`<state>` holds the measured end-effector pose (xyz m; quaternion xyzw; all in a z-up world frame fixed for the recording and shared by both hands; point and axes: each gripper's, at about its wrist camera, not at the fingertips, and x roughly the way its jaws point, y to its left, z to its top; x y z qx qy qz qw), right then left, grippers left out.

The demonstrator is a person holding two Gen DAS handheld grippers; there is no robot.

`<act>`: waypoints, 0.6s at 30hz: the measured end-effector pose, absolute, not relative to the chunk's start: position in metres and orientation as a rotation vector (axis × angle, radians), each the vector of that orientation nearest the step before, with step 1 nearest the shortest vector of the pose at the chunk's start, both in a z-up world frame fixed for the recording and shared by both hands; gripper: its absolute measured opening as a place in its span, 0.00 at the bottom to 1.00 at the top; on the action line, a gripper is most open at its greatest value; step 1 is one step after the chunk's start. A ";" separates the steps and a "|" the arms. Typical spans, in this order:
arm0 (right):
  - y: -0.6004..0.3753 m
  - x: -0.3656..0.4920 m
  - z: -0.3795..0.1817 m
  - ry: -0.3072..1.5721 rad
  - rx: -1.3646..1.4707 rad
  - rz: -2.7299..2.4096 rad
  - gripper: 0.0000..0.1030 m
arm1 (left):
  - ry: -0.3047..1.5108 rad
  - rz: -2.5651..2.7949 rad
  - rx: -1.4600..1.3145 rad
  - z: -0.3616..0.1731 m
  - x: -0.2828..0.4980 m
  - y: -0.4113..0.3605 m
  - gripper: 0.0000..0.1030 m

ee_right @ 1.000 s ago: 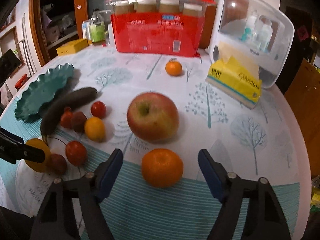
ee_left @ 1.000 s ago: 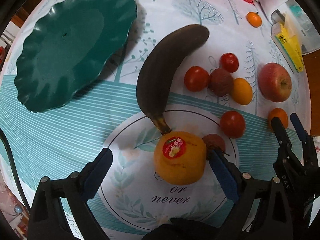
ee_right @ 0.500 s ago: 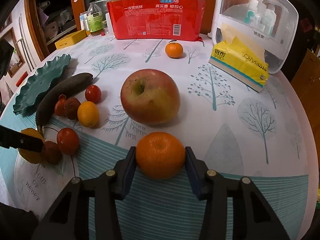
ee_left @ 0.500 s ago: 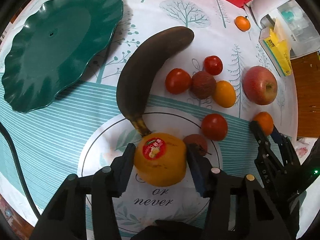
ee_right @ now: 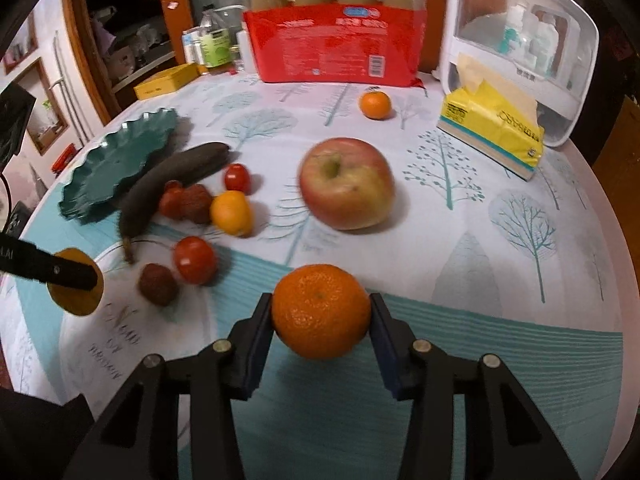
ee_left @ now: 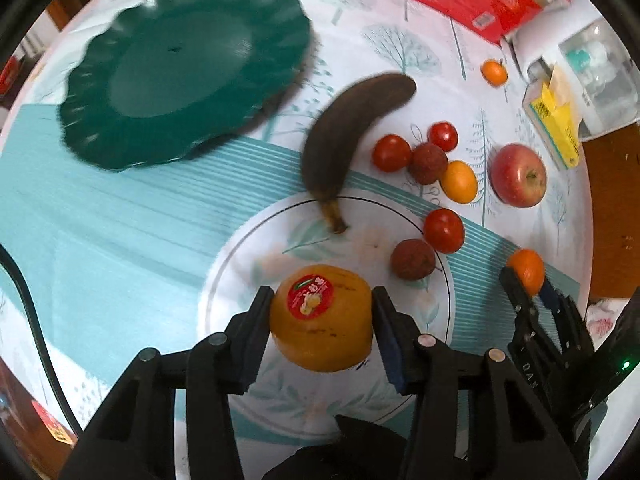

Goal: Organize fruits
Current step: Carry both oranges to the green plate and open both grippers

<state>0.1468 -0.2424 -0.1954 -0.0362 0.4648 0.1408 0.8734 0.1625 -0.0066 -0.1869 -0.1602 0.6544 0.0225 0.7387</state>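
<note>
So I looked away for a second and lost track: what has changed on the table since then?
Both grippers closed on fruit. The left gripper now clamps the yellow stickered fruit and has begun lifting it away from the banana stem. The right gripper now clamps the mandarin. The green plate, apple and small fruits lie as before.

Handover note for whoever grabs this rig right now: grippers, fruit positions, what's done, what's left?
Left gripper: jaws closing on the yellow stickered fruit, pads already on it.
Right gripper: shut on the orange.
Green plate: no fruit on it.
On the cloth: banana, apple, tomatoes, lychees, a far small orange.
Done: two fruits gripped. Left: likely carry everything to the plate.
</note>
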 end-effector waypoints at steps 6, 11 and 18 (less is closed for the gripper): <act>-0.218 0.118 -0.178 0.953 -0.072 0.361 0.45 | 1.329 0.096 -0.417 -0.155 0.127 0.032 0.46; -0.191 0.098 -0.169 0.958 -0.089 0.405 0.45 | 1.248 0.130 -0.462 -0.139 0.105 0.071 0.46; -0.147 0.075 -0.163 0.972 -0.106 0.397 0.45 | 1.207 0.117 -0.484 -0.126 0.085 0.131 0.46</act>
